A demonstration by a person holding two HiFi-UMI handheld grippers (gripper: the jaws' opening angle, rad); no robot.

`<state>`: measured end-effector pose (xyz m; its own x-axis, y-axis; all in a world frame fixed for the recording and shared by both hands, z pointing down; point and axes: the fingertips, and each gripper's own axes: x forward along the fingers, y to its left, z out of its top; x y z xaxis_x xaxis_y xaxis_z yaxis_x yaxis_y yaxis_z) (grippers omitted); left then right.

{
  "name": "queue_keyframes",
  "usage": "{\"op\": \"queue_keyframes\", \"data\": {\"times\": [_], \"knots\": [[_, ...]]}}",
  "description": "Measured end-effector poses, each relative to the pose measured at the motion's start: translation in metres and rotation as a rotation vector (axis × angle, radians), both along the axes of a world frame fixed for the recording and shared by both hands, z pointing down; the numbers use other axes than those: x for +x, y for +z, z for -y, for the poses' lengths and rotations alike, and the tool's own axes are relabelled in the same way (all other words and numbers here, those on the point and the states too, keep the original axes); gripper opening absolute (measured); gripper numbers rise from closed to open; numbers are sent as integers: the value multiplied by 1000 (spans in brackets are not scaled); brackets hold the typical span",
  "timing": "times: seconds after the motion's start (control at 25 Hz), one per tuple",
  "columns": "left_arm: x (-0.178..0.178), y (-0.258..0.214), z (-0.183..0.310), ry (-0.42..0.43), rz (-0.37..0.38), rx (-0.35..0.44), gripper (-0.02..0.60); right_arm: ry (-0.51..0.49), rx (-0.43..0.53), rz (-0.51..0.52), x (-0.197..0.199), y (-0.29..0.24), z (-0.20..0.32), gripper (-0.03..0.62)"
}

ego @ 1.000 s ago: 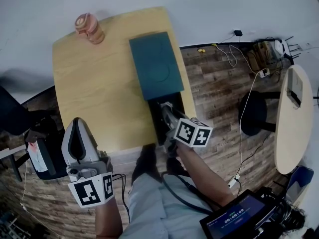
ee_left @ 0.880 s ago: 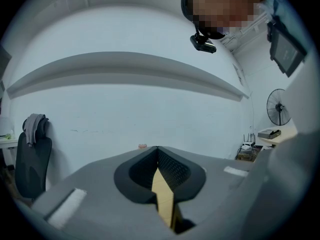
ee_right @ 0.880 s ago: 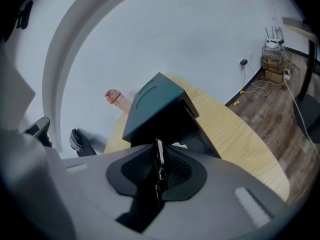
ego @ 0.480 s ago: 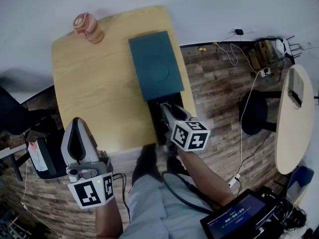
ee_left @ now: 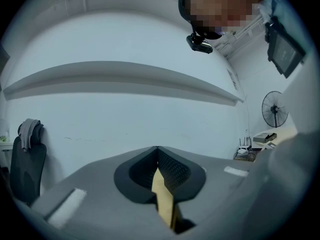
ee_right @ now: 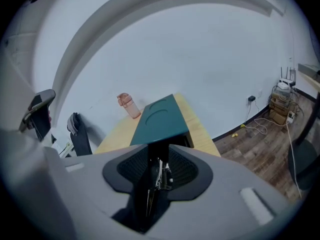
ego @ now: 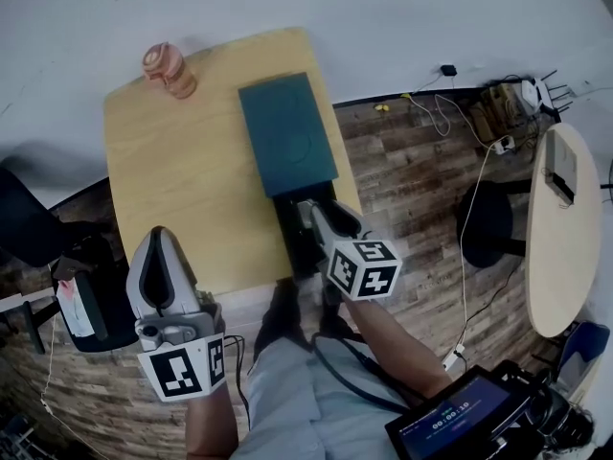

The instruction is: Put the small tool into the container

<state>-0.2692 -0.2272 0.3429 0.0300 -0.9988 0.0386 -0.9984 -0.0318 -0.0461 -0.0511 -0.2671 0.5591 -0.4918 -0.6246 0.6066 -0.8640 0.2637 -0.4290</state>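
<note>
Leftmost, well to the left of the teal container (ego: 287,132) and nearer the person, the left gripper (ego: 159,236) hangs off the edge of the wooden counter (ego: 182,180). In the left gripper view its fingers (ee_left: 176,170) are pressed together at the tips, with nothing between them. Only a sliver of the counter's wood shows through the slit lower down.

A pink bottle (ego: 170,68) stands upright on the counter, to the left of the container's far end, near the wall.

The container lies lengthwise on the right part of the counter. Its teal top runs away from the person, and its near end is dark and open (ego: 290,220).

Just at that near end, the right gripper (ego: 314,211) points into the dark opening. In the right gripper view its fingers (ee_right: 186,170) are spreading apart, and the small tool (ee_right: 157,176), a thin metal piece, stands in the gap between them, right at the container's open end. Whether the tool already rests on the container's bottom cannot be told.

Right of the container, beyond the counter's edge, is plank floor (ego: 412,171), and farther right a pale round table (ego: 560,247).
</note>
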Motion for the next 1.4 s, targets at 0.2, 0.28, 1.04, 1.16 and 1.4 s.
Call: {"op": "queue_keyframes", "data": {"times": [0.2,0.28,1.04,1.16,1.4], "knots": [[40,-28,-13,50,3,59,9,-26,179,12,13,-66,-1,129],[58,-43,-18,73,4,96,9,-46,285,20,17,-104,-3,127],[179,-133,-91,131,100,280,9,-140,850,-58,69,-303,-94,2],[179,-133,-92,129,102,276,9,-146,873,-66,67,-308,-97,2],[176,-134,-90,116,109,277,9,-149,896,-67,67,-312,-100,2]]}}
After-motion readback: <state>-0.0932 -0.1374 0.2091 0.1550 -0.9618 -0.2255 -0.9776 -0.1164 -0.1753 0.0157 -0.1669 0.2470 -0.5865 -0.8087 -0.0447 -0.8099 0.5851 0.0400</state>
